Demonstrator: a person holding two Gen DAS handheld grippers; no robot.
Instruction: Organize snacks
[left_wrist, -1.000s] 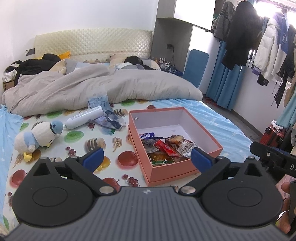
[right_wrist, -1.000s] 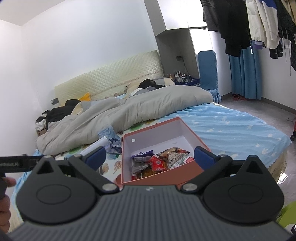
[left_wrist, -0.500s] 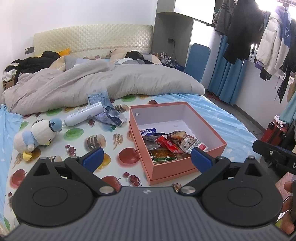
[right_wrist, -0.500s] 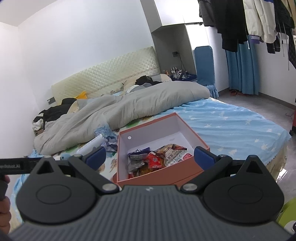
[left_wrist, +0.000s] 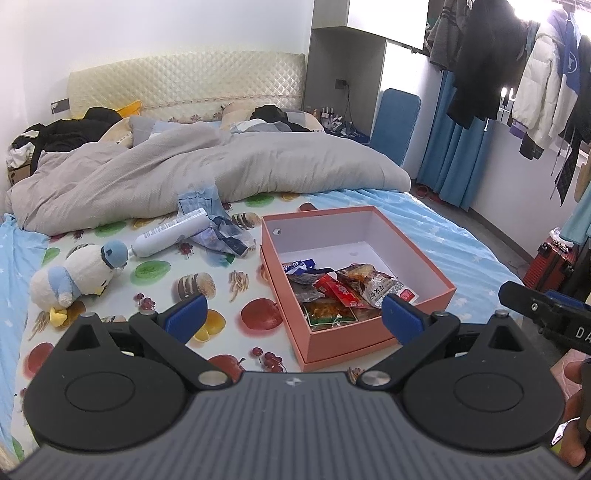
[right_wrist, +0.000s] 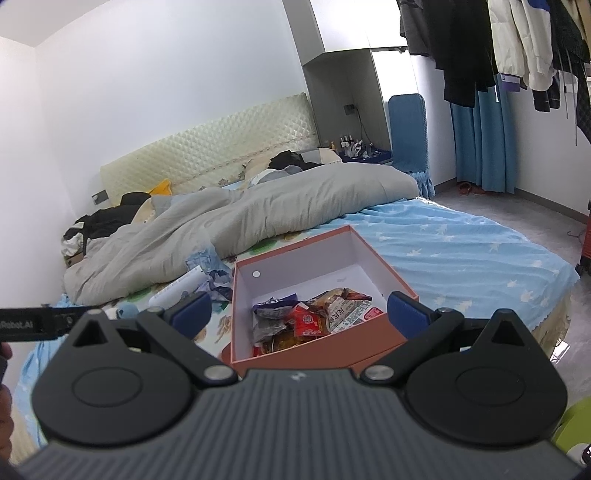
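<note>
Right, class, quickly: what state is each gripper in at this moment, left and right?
Left gripper: open, holding nothing, above the bed in front of the pink box.
Right gripper: open, holding nothing.

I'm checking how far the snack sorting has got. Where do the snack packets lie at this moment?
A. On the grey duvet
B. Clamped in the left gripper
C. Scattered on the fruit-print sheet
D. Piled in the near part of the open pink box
D: the snack packets sit heaped at the near end of the pink box, whose far half shows bare white floor, and both grippers' jaws stand open and empty.
</note>
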